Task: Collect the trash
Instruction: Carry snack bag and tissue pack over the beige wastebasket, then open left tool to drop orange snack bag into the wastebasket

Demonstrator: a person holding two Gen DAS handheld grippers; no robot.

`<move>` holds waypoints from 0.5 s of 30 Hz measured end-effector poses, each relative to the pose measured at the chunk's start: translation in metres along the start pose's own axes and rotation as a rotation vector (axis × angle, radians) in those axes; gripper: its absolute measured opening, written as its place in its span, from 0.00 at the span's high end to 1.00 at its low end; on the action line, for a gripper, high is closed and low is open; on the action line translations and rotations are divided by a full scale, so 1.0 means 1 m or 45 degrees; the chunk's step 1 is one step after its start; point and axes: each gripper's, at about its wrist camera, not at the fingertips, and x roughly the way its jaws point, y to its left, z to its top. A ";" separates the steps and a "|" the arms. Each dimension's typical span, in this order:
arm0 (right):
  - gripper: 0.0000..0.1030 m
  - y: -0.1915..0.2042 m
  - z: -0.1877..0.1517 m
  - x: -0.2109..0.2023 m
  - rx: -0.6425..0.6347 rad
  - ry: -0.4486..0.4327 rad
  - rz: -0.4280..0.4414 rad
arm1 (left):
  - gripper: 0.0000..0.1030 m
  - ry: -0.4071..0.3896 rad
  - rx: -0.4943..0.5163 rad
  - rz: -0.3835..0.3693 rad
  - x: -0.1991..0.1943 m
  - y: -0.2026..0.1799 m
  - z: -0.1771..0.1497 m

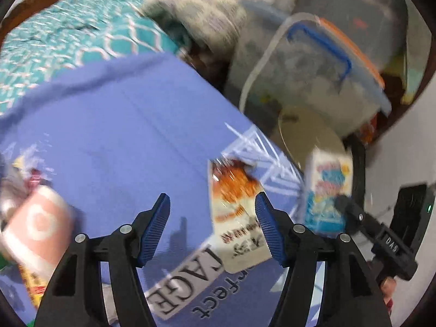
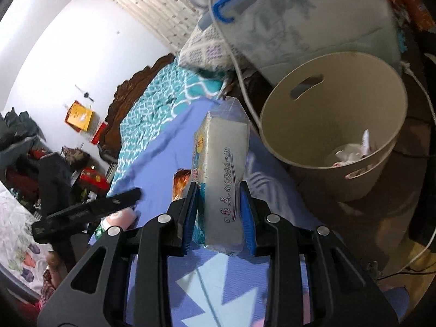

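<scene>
Apparently loose, snack wrapper [image 1: 236, 212] touches left gripper [image 1: 214, 227].

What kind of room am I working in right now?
Most likely a lived-in bedroom: a bed with a teal patterned quilt and carved dark wooden headboard, clear plastic storage boxes stacked beside it, and a beige plastic waste bin at the bedside.

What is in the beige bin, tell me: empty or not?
Not empty. The right wrist view looks into the beige bin and shows crumpled white scraps at its bottom; most of the inside is bare.
</scene>
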 end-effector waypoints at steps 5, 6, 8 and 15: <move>0.68 0.011 -0.006 0.012 -0.038 0.042 -0.010 | 0.40 0.089 -0.034 -0.101 0.037 0.001 0.004; 0.68 0.011 -0.007 0.014 -0.054 0.058 -0.029 | 0.41 0.102 -0.052 -0.132 0.044 0.002 0.005; 0.68 0.011 -0.007 0.018 -0.068 0.072 -0.048 | 0.47 0.078 -0.072 -0.175 0.046 0.000 0.003; 0.68 0.002 0.000 0.021 -0.025 0.063 -0.064 | 0.94 0.020 -0.019 -0.121 0.039 -0.012 0.000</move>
